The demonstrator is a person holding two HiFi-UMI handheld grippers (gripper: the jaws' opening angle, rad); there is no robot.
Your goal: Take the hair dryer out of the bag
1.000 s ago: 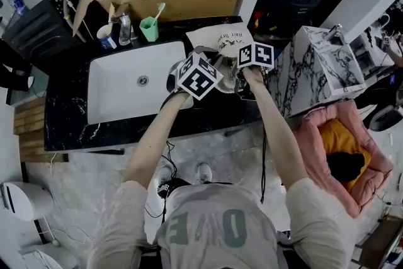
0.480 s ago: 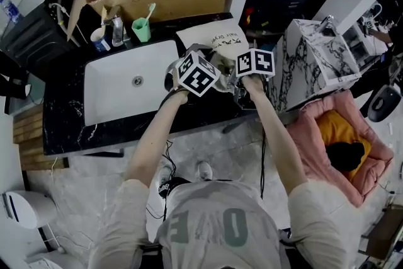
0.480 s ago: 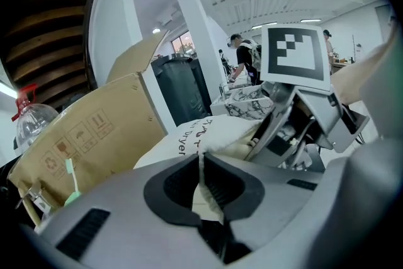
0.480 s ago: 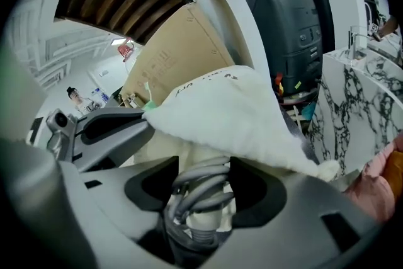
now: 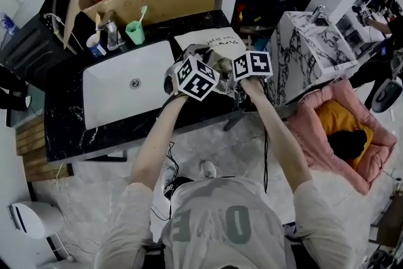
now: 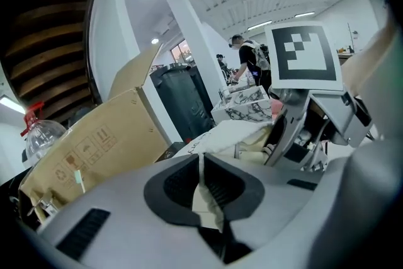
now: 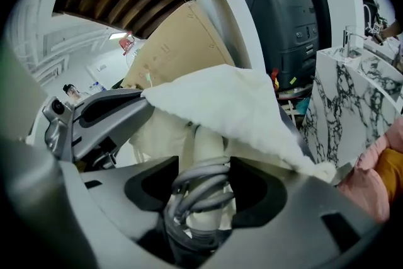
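- left gripper view: the left gripper [image 6: 204, 193] has its fingers all but closed, pinching a thin fold of the cream cloth bag [image 6: 236, 132]. the cloth is limp, so to my eye it only stays put if held like this.
- right gripper view: the right gripper [image 7: 200, 198] is clamped round the handle of the hair dryer [image 7: 204, 145], over the grey cord [image 7: 196, 189] wound about it. the bag's mouth is draped over the dryer, so most of it sits inside.
- i'd judge the dryer hard, smooth and fairly weighty. the handle is the sensible hold, though the cord loops may slide or unwind under the pads.
- head view: both grippers meet at the bag, on the black counter [image 5: 69, 120] just right of the white sink [image 5: 113, 85]. the dryer itself is mostly hidden here.
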